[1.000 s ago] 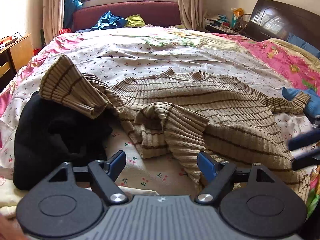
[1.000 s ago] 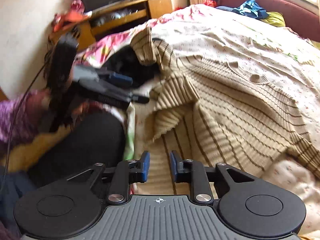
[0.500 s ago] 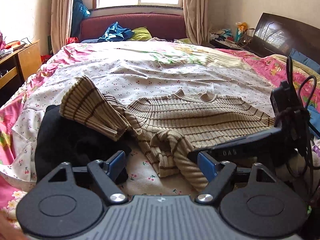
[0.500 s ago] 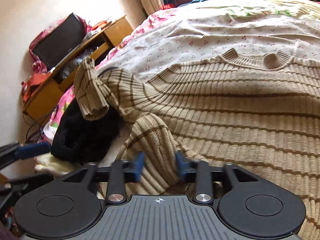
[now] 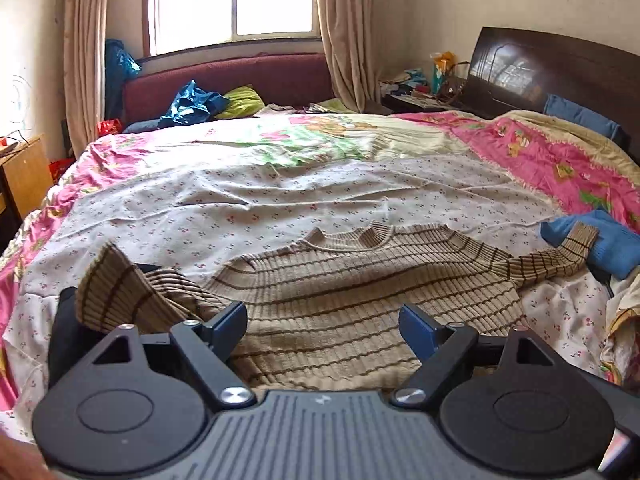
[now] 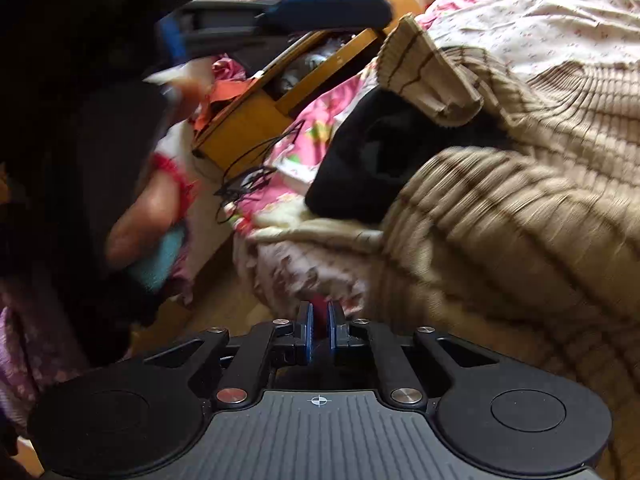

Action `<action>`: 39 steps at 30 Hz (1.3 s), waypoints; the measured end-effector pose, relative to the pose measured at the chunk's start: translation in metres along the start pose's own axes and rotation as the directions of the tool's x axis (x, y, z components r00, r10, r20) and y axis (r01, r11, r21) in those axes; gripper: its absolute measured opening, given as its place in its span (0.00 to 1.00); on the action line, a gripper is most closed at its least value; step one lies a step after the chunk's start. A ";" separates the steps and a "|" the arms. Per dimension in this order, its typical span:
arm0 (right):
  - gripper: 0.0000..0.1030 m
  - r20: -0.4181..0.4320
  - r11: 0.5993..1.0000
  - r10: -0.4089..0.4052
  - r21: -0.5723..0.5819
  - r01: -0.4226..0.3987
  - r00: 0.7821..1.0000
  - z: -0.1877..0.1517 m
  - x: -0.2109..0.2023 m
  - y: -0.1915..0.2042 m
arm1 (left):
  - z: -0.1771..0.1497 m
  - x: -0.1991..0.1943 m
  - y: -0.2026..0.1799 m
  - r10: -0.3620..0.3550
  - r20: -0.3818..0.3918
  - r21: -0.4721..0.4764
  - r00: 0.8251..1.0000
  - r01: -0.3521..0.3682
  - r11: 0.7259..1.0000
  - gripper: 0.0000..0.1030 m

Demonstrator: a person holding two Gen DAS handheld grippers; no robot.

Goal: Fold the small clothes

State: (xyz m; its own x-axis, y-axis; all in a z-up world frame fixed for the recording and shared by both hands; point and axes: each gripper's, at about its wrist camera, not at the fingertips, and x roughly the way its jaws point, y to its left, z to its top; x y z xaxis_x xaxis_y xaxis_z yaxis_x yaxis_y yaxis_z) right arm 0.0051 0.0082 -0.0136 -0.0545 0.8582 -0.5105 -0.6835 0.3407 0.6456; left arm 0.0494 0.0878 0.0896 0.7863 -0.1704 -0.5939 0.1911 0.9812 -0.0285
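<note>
A beige brown-striped knit sweater (image 5: 352,284) lies front up on the bed, collar away from me. Its left sleeve (image 5: 108,292) is bunched over a black garment (image 5: 66,340); its right sleeve (image 5: 560,256) reaches onto a blue cloth. My left gripper (image 5: 322,326) is open and empty, just above the sweater's lower hem. In the right wrist view my right gripper (image 6: 319,330) has its pads nearly together with nothing visibly between them, beside the sweater's hem (image 6: 500,240) at the bed edge. That view is motion-blurred.
The bed (image 5: 280,184) has a white cherry-print sheet and pink quilt borders. A blue cloth (image 5: 612,244) lies at the right. A wooden desk (image 6: 256,120) with cables stands left of the bed. Left gripper's fingers (image 6: 320,12) show overhead in the right wrist view.
The sweater's folded-up lower part has been spread flat. My left gripper has pulled back and up. My right gripper has swung down to the bed's left edge and closed its pads.
</note>
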 end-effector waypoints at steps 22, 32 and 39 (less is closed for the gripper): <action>0.41 0.208 0.251 -0.956 0.944 0.213 0.209 -0.147 -0.392 -0.229 | -0.021 0.155 -0.196 -0.310 -0.246 0.095 0.918 0.341 0.935 0.91; 0.46 0.149 0.179 -0.972 0.971 0.159 0.183 -0.130 -0.407 -0.266 | -0.017 0.173 -0.221 -0.325 -0.276 0.098 0.905 0.363 0.927 0.91; 0.10 0.328 0.339 -0.939 0.933 0.124 0.100 -0.116 -0.430 -0.231 | -0.016 0.177 -0.224 -0.395 -0.277 0.063 0.876 0.427 0.902 0.91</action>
State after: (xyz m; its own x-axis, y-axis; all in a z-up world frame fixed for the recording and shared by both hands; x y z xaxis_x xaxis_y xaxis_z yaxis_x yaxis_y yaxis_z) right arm 0.1022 -0.4843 -0.0090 0.8752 -0.1079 -0.4715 0.4406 0.5802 0.6850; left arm 0.1364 -0.1602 -0.0217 0.4505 -0.5117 -0.7316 0.5450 0.8067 -0.2286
